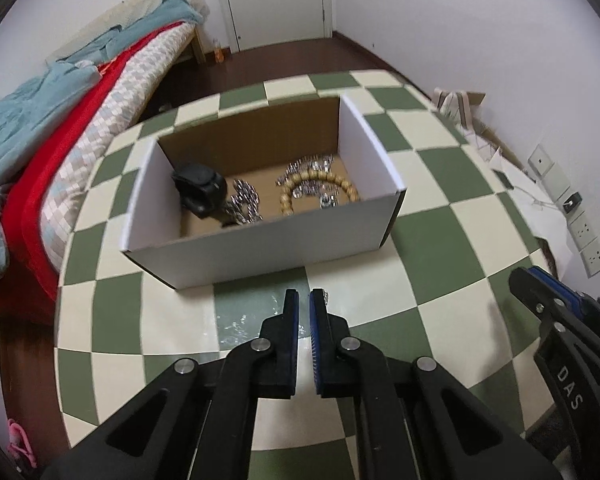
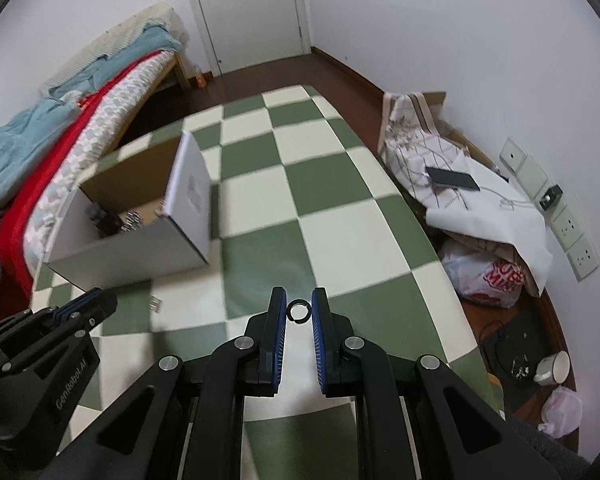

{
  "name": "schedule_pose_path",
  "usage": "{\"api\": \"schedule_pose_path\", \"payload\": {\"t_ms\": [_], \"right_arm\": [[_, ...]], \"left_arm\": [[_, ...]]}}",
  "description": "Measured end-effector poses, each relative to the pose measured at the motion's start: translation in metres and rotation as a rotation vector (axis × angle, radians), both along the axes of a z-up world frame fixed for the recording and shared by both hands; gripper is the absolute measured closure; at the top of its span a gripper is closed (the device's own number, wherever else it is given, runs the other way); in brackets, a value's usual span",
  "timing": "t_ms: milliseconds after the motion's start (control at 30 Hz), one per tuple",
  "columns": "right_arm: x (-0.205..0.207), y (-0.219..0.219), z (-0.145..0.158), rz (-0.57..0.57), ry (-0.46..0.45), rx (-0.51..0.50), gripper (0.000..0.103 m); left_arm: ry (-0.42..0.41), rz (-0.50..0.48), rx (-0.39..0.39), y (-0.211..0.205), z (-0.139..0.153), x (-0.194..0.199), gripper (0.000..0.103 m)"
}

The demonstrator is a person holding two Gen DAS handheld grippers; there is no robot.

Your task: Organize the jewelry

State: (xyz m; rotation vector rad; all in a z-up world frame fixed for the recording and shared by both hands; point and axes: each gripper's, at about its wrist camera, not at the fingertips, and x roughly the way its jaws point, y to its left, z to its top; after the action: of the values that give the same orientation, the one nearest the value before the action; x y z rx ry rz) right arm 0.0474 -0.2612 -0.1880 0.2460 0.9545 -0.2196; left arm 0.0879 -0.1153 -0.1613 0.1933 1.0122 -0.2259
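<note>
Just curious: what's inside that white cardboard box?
Inside the box: a black watch, silver chains and a wooden bead bracelet. The near wall hides the front floor.

"DAS" runs down the right gripper body; "GenRobot.AI" marks the left gripper (plastic bag's red print unreadable).

A small dark ring lies flat on the checkered cloth; beaded bracelets sit inside the white box.
</note>
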Motion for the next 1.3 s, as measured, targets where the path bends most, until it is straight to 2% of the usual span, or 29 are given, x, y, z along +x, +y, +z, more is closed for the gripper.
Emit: {"api": "schedule_pose_path", "payload": {"t_ms": [300, 367, 400, 467, 500, 533, 567, 633, 900, 967, 1000, 1033, 1067, 1133, 1300], "right_arm": [[0.005, 0.017, 0.036, 0.041, -0.076, 0.03, 0.089], [0.005, 0.017, 0.041, 0.042, -0.085, 0.029, 0.089], [0.006, 0.016, 0.041, 0.041, -0.085, 0.029, 0.089], [0.006, 0.014, 0.039, 0.034, -0.079, 0.033, 0.089], [0.006, 0.013, 0.037, 0.031, -0.076, 0.035, 0.09], [0.006, 0.011, 0.033, 0.025, -0.069, 0.039, 0.09], [0.006, 0.009, 0.031, 0.022, -0.064, 0.043, 0.089], [0.005, 0.007, 0.023, 0.014, -0.046, 0.051, 0.089], [0.002, -0.001, 0.012, 0.001, -0.02, 0.047, 0.089], [0.002, -0.004, 0.012, -0.003, -0.021, 0.043, 0.089], [0.002, -0.005, 0.012, -0.005, -0.021, 0.041, 0.089], [0.002, -0.007, 0.012, -0.007, -0.02, 0.039, 0.089], [0.002, -0.008, 0.012, -0.009, -0.02, 0.039, 0.089], [0.002, -0.01, 0.013, -0.013, -0.025, 0.041, 0.089], [-0.001, -0.013, 0.026, -0.016, -0.055, 0.048, 0.089]], "left_arm": [[-0.058, 0.024, -0.066, 0.03, 0.039, -0.002, 0.1], [-0.036, 0.04, -0.103, 0.042, 0.037, 0.001, 0.098], [-0.012, 0.06, -0.126, 0.051, 0.032, 0.004, 0.094], [0.052, 0.09, -0.146, 0.061, 0.015, 0.009, 0.078], [0.083, 0.097, -0.157, 0.064, 0.007, 0.011, 0.06], [0.106, 0.109, -0.169, 0.066, -0.001, 0.012, 0.051], [0.115, 0.111, -0.178, 0.065, -0.007, 0.013, 0.051], [0.129, 0.091, -0.162, 0.054, -0.017, 0.014, 0.051], [0.121, 0.001, -0.008, -0.003, -0.052, 0.027, 0.05], [0.091, -0.007, -0.007, -0.006, -0.052, 0.025, 0.053], [0.086, -0.018, -0.01, -0.008, -0.052, 0.024, 0.069], [0.075, -0.03, -0.023, -0.009, -0.05, 0.023, 0.093], [0.075, -0.033, -0.019, -0.009, -0.049, 0.022, 0.093], [0.076, -0.036, -0.024, -0.006, -0.046, 0.02, 0.101], [0.054, 0.015, -0.1, 0.031, -0.015, 0.016, 0.101]]}}
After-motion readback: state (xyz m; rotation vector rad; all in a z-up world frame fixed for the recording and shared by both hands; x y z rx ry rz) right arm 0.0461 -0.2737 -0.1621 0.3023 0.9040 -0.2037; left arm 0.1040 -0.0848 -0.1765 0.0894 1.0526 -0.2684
